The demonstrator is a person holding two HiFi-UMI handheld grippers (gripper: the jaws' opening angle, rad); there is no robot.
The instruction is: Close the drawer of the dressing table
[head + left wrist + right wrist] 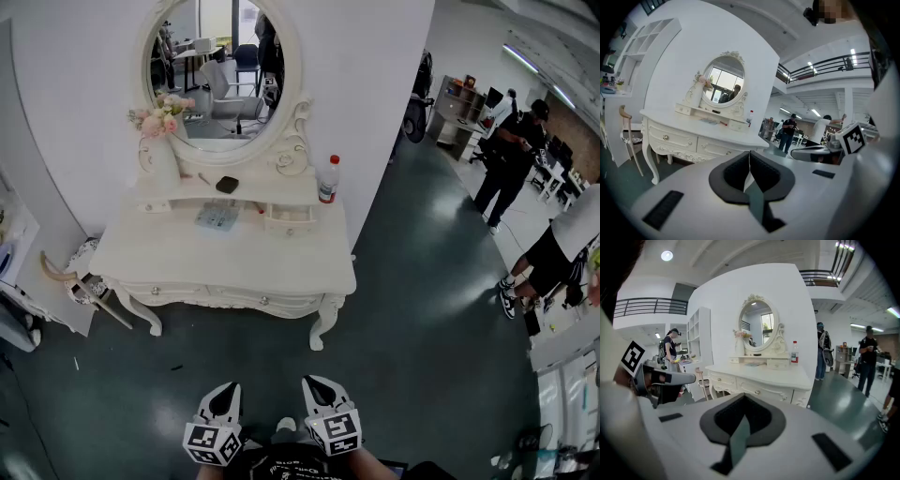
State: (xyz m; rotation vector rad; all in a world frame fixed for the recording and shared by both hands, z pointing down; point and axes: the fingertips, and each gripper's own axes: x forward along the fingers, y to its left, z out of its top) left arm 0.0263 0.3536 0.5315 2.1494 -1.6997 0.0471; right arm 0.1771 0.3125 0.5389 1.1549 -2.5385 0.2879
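Note:
The white dressing table (225, 267) with its oval mirror (220, 66) stands against the wall, well ahead of both grippers. On its top shelf, a small drawer (290, 221) at the right sticks out a little from its box; it also shows as the small drawer (738, 125) and the small drawer (778, 364). The wide front drawers (216, 296) sit flush. My left gripper (225, 397) and right gripper (318, 389) hover side by side low over the floor, far from the table. Both are shut with nothing held: left gripper (750, 161), right gripper (744, 401).
A water bottle (327, 179), a vase of pink flowers (159, 141) and a dark case (227, 185) stand on the table top. A chair (80, 281) sits at its left. Several people (511, 155) stand at the right over the dark green floor (422, 319).

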